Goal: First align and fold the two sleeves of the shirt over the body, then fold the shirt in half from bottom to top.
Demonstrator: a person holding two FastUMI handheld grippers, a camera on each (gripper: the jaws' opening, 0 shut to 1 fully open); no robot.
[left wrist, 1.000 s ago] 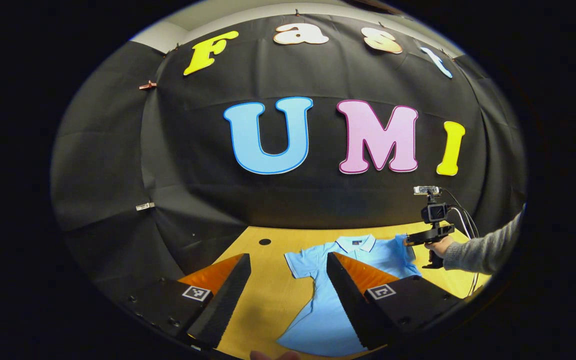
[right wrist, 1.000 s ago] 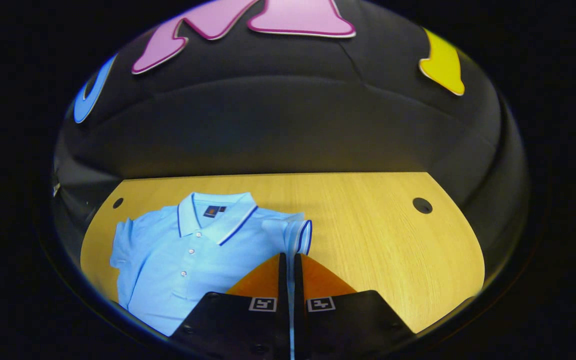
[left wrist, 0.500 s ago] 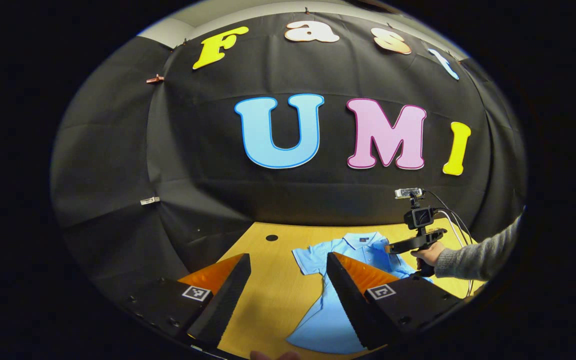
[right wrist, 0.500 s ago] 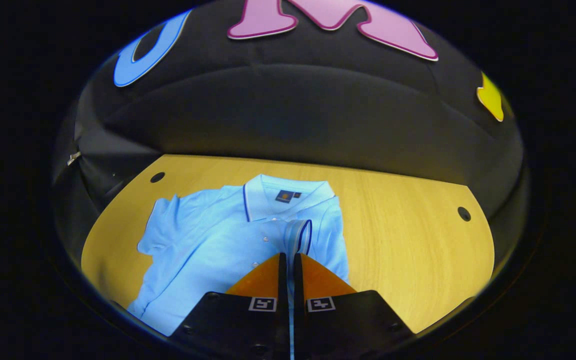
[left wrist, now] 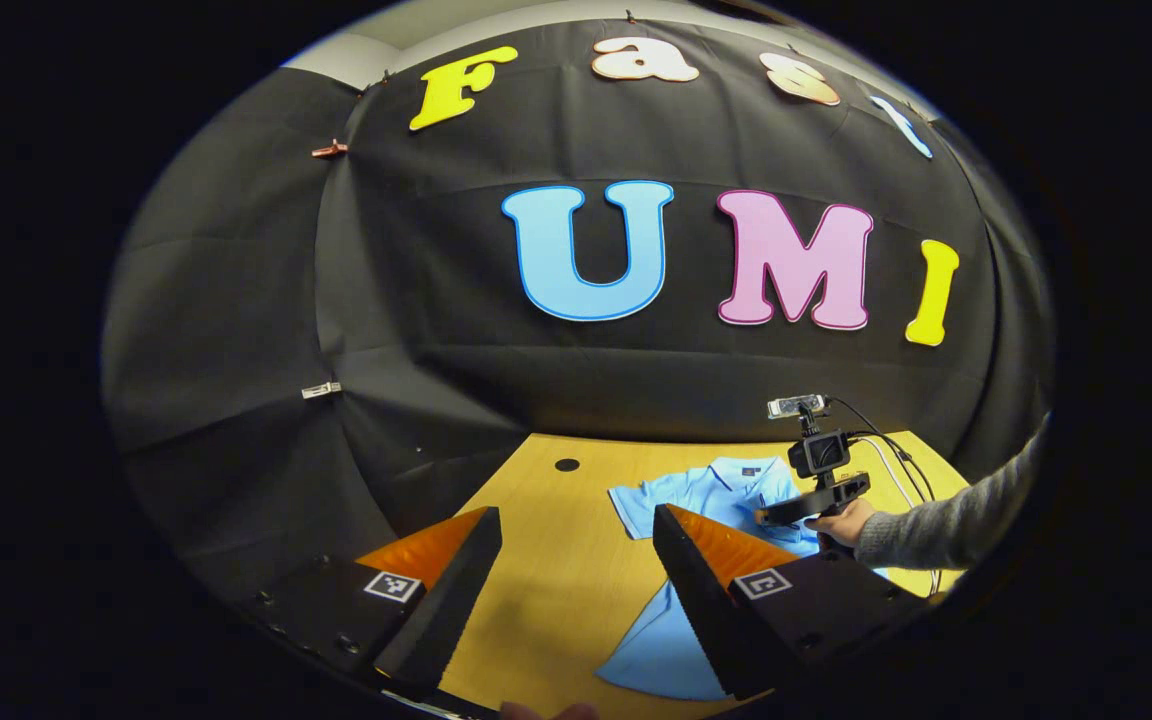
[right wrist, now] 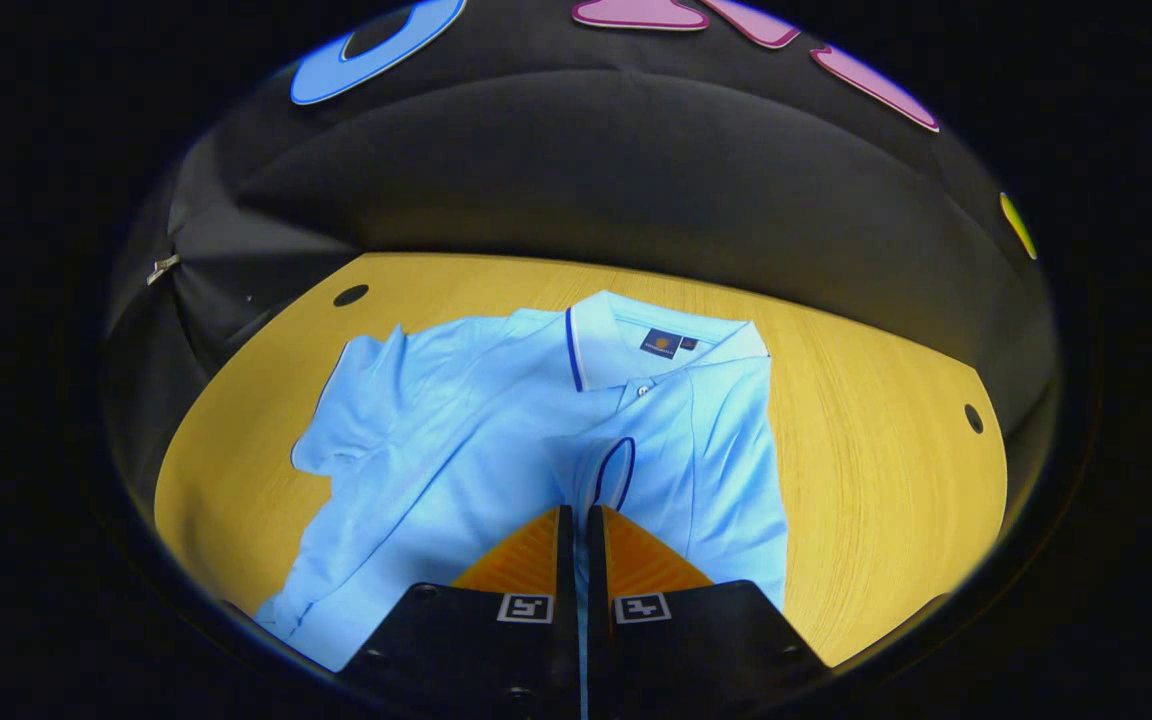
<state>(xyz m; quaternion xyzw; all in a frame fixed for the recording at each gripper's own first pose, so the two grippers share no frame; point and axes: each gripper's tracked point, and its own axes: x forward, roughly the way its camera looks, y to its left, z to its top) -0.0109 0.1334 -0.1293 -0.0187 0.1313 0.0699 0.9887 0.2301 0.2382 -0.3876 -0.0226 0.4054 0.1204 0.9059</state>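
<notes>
The table is a pale wooden top that runs up to the booth's black wall on the far side, with a round hole near each far corner. In the right gripper view the bare wood is widest on the right.

The shirt is light blue and lies flat on the table, front up, collar toward the wall and hem toward the near edge. Its left sleeve is spread out on the wood, out to the left of the body. Its right sleeve, edged with a dark stripe at the cuff, is folded inward across the chest, just below the collar and buttons.

The right gripper sits over the middle of the shirt, and its jaws are pressed together on the cuff of the right sleeve, a strip of the blue cloth showing between them. In the left gripper view this same gripper stands above the far part of the shirt, held by a hand in a grey sleeve that comes in from the right.

The left gripper has its jaws spread wide and holds nothing. It is near the front edge of the table, to the left of the shirt; the shirt's body and hem lie beside and behind its right finger, with bare wood between the fingers.
</notes>
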